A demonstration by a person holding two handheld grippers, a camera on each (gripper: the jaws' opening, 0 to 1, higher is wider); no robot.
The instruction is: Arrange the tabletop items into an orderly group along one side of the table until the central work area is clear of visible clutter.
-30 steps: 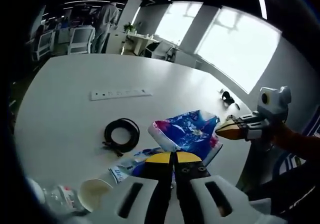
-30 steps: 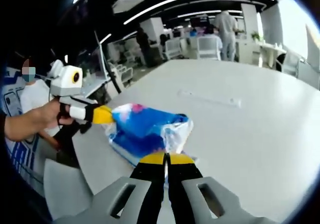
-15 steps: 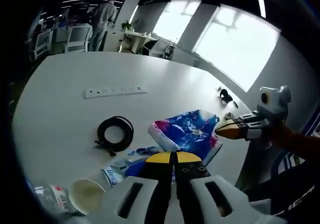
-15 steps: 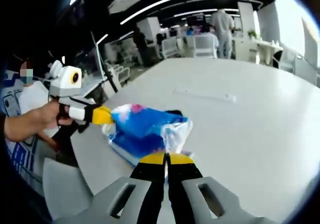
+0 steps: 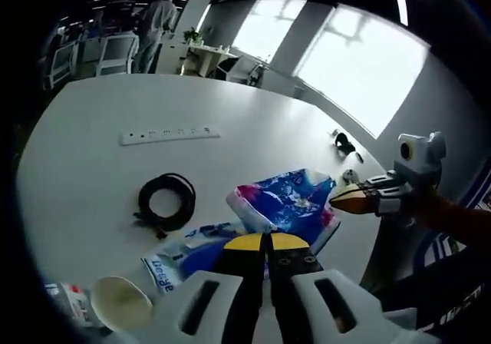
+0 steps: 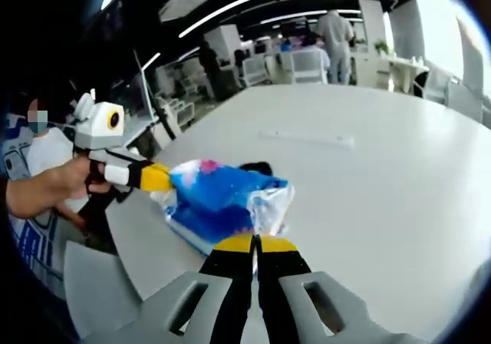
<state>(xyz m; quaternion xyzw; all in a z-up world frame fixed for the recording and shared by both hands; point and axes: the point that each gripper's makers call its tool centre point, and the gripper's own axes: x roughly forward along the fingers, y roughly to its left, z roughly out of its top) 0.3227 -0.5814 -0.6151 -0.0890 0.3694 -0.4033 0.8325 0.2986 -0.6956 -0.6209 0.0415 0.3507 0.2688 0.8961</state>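
Observation:
A blue, white and pink plastic bag (image 5: 288, 200) hangs just over the white table (image 5: 84, 183) near its edge. My left gripper (image 5: 265, 242) is shut on the bag's near edge. My right gripper (image 5: 343, 199) comes in from the right, its yellow tips shut on the bag's other end. In the right gripper view the bag (image 6: 222, 196) stretches between my right gripper (image 6: 255, 243), shut on its clear crumpled end, and my left gripper (image 6: 159, 177) at the far side. A black cable coil (image 5: 165, 202), a paper cup (image 5: 119, 303) and a blue-white packet (image 5: 182, 253) lie to the left.
A white power strip (image 5: 169, 134) lies farther out on the table, also seen as the power strip (image 6: 307, 137). A small black object (image 5: 345, 143) sits near the table's right edge. A hand (image 6: 46, 190) holds the left gripper. Chairs and people stand in the background.
Both grippers have carried the bag along; the cable coil, cup and power strip have slid leftward in the left gripper view. Both grips on the bag are unchanged.

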